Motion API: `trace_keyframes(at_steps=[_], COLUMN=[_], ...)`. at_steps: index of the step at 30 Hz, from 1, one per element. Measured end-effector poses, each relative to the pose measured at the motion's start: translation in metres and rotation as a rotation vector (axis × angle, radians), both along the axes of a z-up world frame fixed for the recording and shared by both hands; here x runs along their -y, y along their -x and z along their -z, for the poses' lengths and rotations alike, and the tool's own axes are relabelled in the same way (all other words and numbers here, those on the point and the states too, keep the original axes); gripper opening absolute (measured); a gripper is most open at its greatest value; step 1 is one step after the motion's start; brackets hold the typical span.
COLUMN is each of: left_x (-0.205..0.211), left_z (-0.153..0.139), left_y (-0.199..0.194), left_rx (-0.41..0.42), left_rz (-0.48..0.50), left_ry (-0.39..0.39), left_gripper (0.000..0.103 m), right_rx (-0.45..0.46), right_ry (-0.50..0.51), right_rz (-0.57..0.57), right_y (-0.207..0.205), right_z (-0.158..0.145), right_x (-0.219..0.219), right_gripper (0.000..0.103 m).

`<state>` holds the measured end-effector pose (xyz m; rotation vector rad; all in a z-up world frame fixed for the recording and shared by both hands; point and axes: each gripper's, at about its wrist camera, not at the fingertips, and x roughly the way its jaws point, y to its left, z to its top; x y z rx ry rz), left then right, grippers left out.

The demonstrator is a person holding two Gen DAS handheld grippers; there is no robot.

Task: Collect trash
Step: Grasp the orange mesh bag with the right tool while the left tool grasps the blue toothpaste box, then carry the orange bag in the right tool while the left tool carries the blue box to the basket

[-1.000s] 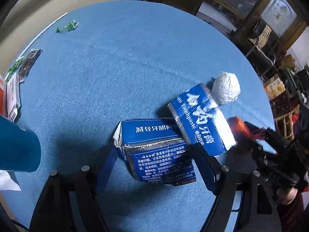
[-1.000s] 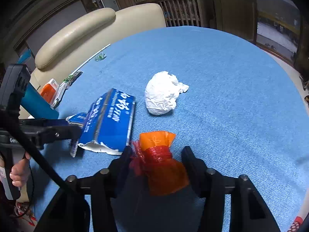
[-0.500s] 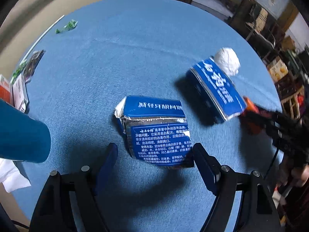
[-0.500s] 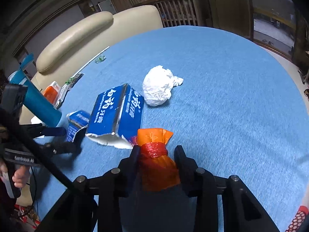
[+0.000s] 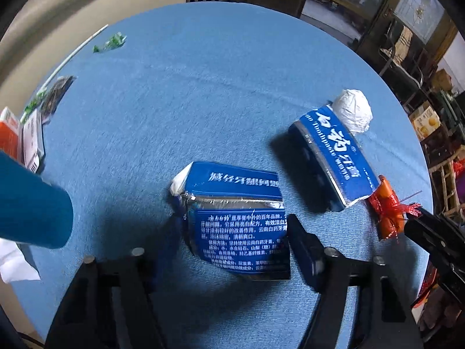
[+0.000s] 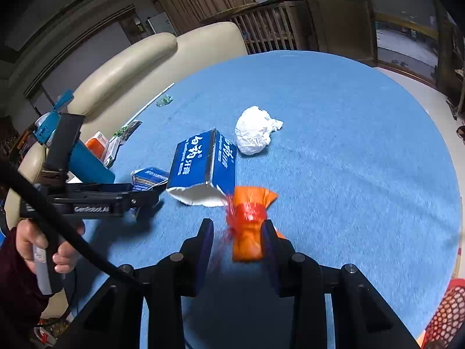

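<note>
On the round blue table (image 5: 203,87) lie several pieces of trash. A torn blue toothpaste box piece (image 5: 235,218) lies between the fingers of my left gripper (image 5: 232,238), which is open around it. A second, longer blue box (image 5: 334,157) (image 6: 203,168) lies to the right, with a crumpled white paper ball (image 5: 353,110) (image 6: 255,133) beyond it. An orange and red wrapper (image 6: 250,224) (image 5: 388,212) sits between the fingers of my right gripper (image 6: 237,238), against the right finger, with a gap to the left finger.
A teal cylinder (image 5: 29,203) stands at the left edge. An orange and white box (image 5: 17,136), a dark wrapper (image 5: 56,94), green scraps (image 5: 112,42) and a white straw lie at the far left. A cream sofa (image 6: 139,67) is behind the table. A red mesh basket (image 6: 444,314) is at lower right.
My right gripper closed on the orange wrapper, then opened wider; the wrapper now leans on its right finger. The long blue box was pushed away from the torn piece. My left gripper closed in around the torn piece.
</note>
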<state>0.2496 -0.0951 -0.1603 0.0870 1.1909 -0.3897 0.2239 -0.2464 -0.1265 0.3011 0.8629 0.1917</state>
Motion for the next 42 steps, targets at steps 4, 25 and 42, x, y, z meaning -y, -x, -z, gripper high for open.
trace_keyframes(at_steps=[4,25,42], left_x=[-0.011,0.007,0.053], left_z=[-0.003,-0.073,-0.147], left_y=[0.009,0.092,0.169], left_rx=[0.014,0.298,0.502], left_rz=[-0.004,0.052,0.18], left_ry=[0.009,-0.097,-0.08], left_gripper=[0.065,0.066,0.066], right_rx=[-0.011,-0.006,0.226], right_ry=[0.002,0.072,-0.003], right_rz=[0.017,0.033,0.188], right_y=[0.004,-0.014,0.122], right_z=[0.0,0.008,-0.09], right_x=[0.001,-0.014,0.033], right_gripper=[0.038,0.032,0.032])
